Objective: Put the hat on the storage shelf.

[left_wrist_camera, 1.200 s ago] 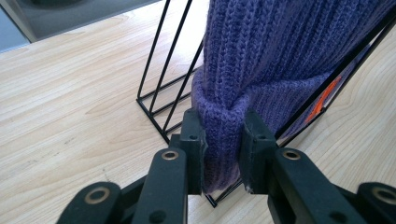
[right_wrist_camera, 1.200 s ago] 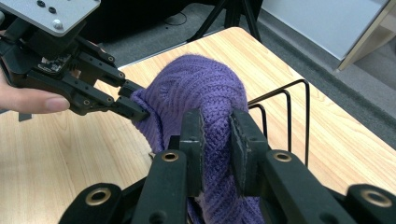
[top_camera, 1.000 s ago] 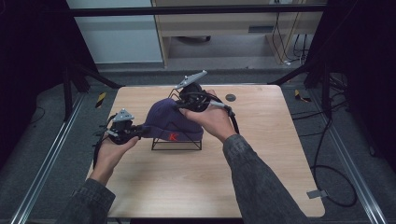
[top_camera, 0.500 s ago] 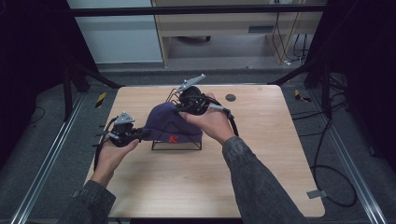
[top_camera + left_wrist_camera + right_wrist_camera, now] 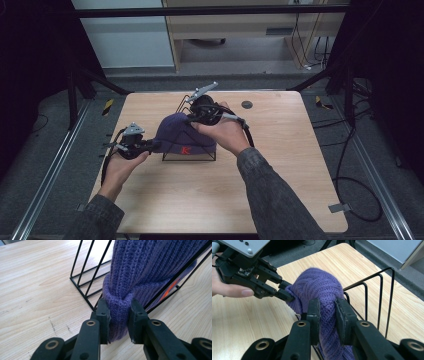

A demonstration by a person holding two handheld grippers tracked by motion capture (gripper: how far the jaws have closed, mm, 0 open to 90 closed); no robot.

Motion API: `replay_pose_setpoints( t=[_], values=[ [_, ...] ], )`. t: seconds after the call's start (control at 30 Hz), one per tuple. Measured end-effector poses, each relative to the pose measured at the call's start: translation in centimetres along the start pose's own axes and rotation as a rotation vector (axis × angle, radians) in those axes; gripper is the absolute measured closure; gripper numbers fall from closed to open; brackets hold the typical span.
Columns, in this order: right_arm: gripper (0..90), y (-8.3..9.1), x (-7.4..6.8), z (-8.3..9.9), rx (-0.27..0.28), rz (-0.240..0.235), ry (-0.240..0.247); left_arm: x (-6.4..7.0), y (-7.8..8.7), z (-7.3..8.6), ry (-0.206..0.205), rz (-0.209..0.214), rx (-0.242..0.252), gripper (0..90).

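Place: the purple ribbed knit beanie with a red letter (image 5: 182, 136) is draped over the black wire rack with upright dividers (image 5: 189, 156), left of middle on the pale wooden table (image 5: 280, 165)
Left gripper (image 5: 119, 312): jaws closed to a narrow gap on the folded cuff at the beanie's near-left edge
Right gripper (image 5: 327, 312): jaws pinching a fold of knit near the crown, on the far right side
Risk, snagging: I judge that a sideways pull could catch the knit on a divider tip; the light rack might then lift or tip
Risk, stretch: the two grips pull apart, so a cuff could slip from the jaws
Axis: in the high view its long axis runs left to right across the table; crown up and back, cuff opening down over the wires, letter facing the person
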State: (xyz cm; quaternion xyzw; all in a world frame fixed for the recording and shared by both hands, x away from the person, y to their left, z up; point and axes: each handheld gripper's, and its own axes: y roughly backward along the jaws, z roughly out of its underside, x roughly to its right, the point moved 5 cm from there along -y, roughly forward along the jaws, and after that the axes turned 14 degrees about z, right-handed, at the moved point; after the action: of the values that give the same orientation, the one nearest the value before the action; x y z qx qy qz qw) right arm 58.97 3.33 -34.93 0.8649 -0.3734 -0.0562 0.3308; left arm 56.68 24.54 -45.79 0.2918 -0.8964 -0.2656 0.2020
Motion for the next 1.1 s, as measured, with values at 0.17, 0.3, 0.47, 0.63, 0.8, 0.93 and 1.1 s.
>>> replay_pose_setpoints(
  t=[0.17, 0.3, 0.47, 0.63, 0.8, 0.93, 1.1],
  values=[
    [74.2, -0.2, -0.3, 0.0, -0.005, -0.003, 0.001, -0.2, -0.1, 0.2, -0.003, -0.007, -0.018, 72.6],
    [72.7, -0.2, -0.3, 0.0, -0.005, -0.006, -0.002, -0.2, -0.3, 0.3, -0.001, -0.009, -0.034, 72.2],
    [69.9, 0.0, -0.2, -0.1, 0.001, -0.009, -0.007, -0.4, -0.6, 0.8, 0.011, -0.008, -0.035, 71.0],
    [68.6, 0.1, -0.2, -0.2, 0.006, -0.006, -0.011, -0.7, -0.8, 1.3, 0.024, -0.009, -0.039, 70.4],
    [68.1, 0.2, -0.1, -0.2, 0.008, -0.001, -0.011, -0.8, -0.8, 1.5, 0.027, -0.010, -0.039, 68.6],
    [67.3, 0.3, 0.0, -0.2, 0.009, 0.003, -0.013, -1.0, -0.8, 1.6, 0.037, -0.017, -0.034, 65.1],
    [65.7, 0.5, 0.0, -0.2, 0.013, 0.007, -0.018, -1.0, -0.3, 2.0, 0.058, -0.037, -0.004, 59.1]
  ],
)
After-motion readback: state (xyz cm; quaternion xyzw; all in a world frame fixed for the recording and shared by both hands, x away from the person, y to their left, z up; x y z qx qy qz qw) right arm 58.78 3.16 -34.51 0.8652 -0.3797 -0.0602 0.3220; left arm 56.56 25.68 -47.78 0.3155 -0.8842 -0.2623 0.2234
